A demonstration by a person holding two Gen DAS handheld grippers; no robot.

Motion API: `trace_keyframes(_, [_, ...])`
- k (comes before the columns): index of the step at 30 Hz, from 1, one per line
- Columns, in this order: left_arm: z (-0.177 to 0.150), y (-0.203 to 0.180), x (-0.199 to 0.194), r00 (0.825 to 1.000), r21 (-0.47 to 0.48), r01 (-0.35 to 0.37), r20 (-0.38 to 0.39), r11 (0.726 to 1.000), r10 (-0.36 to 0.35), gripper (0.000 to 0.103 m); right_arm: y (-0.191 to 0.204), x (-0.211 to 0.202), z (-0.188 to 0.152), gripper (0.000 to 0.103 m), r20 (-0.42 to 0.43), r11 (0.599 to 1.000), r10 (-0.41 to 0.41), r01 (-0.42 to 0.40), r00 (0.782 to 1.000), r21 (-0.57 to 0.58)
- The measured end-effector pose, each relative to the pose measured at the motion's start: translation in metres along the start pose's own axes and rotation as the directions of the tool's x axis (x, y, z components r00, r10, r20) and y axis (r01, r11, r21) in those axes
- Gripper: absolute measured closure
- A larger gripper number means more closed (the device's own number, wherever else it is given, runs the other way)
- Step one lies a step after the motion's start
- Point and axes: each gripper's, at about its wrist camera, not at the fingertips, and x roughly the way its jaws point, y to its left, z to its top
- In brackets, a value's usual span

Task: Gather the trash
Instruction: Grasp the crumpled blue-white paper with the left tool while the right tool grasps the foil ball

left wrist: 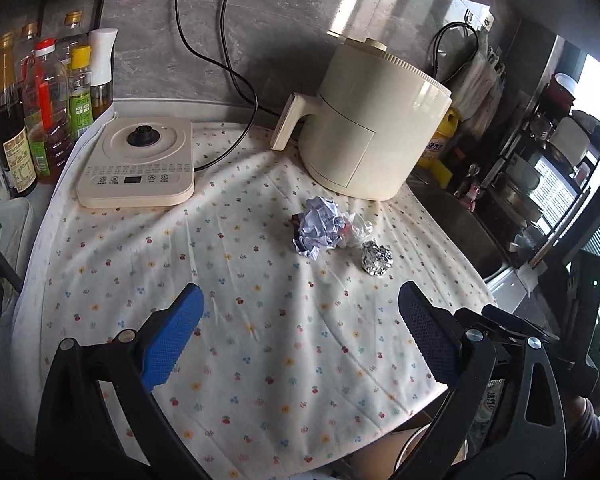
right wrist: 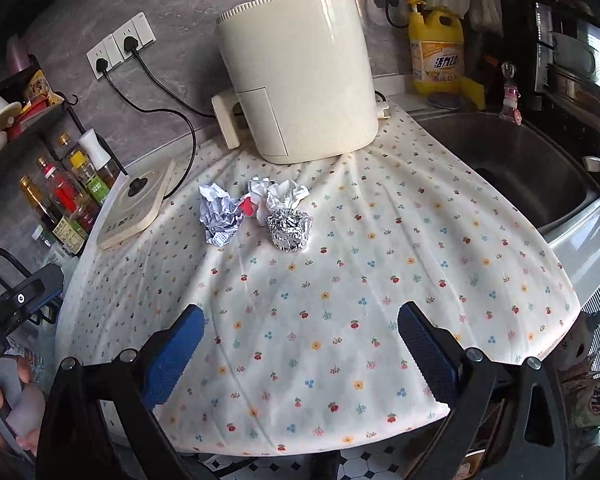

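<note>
**Three trash items ahead of both open tools, right one better aligned**

Both tools hover above the near part of the floral cloth [right wrist: 340, 320], empty, blue pads spread wide. The right gripper [right wrist: 300, 344] faces the trash almost head-on: the foil ball [right wrist: 290, 229] lies straight ahead, slightly left of its centre line. The left gripper [left wrist: 300, 344] sees the foil ball [left wrist: 376, 258] ahead and to its right, so by judgement the right hand has the more direct approach.

Landmark: the cream air fryer [right wrist: 300, 72]. All trash lies in front of it, on the cloth, clear of its base.

- Foil ball: nearest the tools, roughly round, no usable long axis; any jaw angle should suit.
- White wrapper with red print [right wrist: 278, 196]: just behind the foil ball, touching or nearly so.
- Crumpled printed paper [right wrist: 218, 214]: left of the wrapper, slightly elongated front to back, pointing toward the fryer.

The fryer stands behind the trash along the approach line.
</note>
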Motion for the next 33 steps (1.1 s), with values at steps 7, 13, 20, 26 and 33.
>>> trace_keyframes(7, [0.019,0.011,0.045,0.998,-0.004,0.052,-0.035,0.999,-0.052,0.011,0.008,0.029,0.016,0.019,-0.017,1.000,-0.005,0.005,1.000,-0.003])
trace_keyframes(13, [0.028,0.011,0.095,0.989,-0.002,0.103,-0.105,0.995,-0.103,0.020,0.007,0.050,0.024,0.034,-0.051,1.000,-0.007,0.009,0.999,0.028])
trace_keyframes(20, [0.041,-0.005,0.141,0.976,0.015,0.158,-0.155,0.987,-0.154,0.025,-0.002,0.065,0.030,0.041,-0.079,0.997,-0.032,0.037,0.996,0.062])
trace_keyframes(26, [0.053,-0.013,0.177,0.970,0.012,0.191,-0.155,0.982,-0.186,0.035,-0.003,0.076,0.032,0.042,-0.098,0.996,-0.053,0.060,0.994,0.071])
trace_keyframes(33, [0.049,0.001,0.170,0.968,-0.016,0.198,-0.152,0.980,-0.198,0.081,0.005,0.092,0.046,0.042,-0.096,0.997,-0.045,0.051,0.994,0.060])
